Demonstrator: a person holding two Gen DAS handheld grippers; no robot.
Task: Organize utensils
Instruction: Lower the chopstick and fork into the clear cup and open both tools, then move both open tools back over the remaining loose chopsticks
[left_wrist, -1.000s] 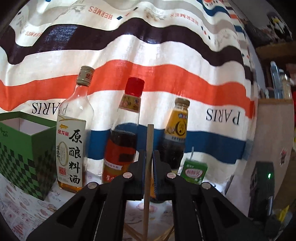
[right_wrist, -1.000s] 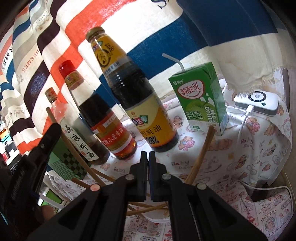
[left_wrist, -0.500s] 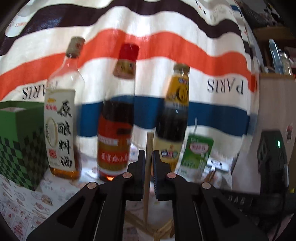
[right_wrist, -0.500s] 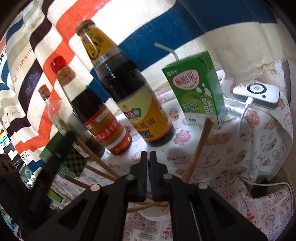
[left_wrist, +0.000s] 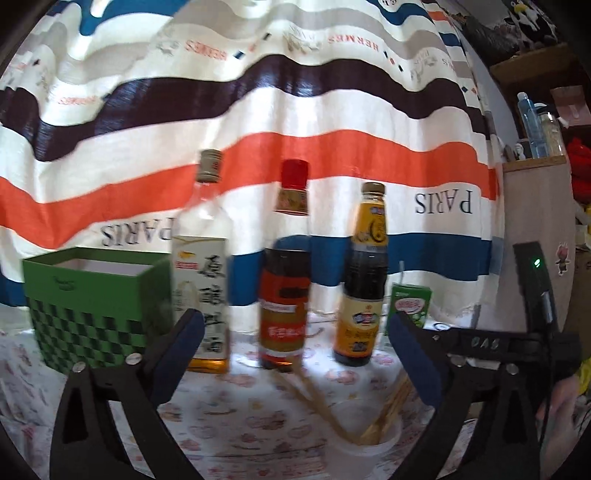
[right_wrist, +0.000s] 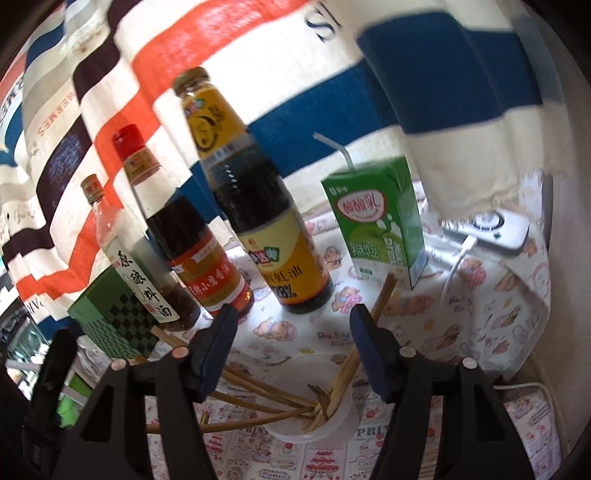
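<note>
Wooden chopsticks (right_wrist: 343, 373) stand bunched in the white cup (right_wrist: 332, 424) on my printed tablecloth (right_wrist: 480, 332), their long axes fanning toward ten and one o'clock. I hold my left gripper (left_wrist: 295, 354) level, facing the three bottles (left_wrist: 284, 280), fingers spread wide with nothing between; a second ago it pinched one chopstick. My right gripper (right_wrist: 290, 347) tilts down over the cup, now parted too.

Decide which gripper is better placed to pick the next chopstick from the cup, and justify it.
Probably the right gripper: open, it hangs just above the cup, chopsticks rising between its jaws. The left gripper, also open, sits farther back.
</note>
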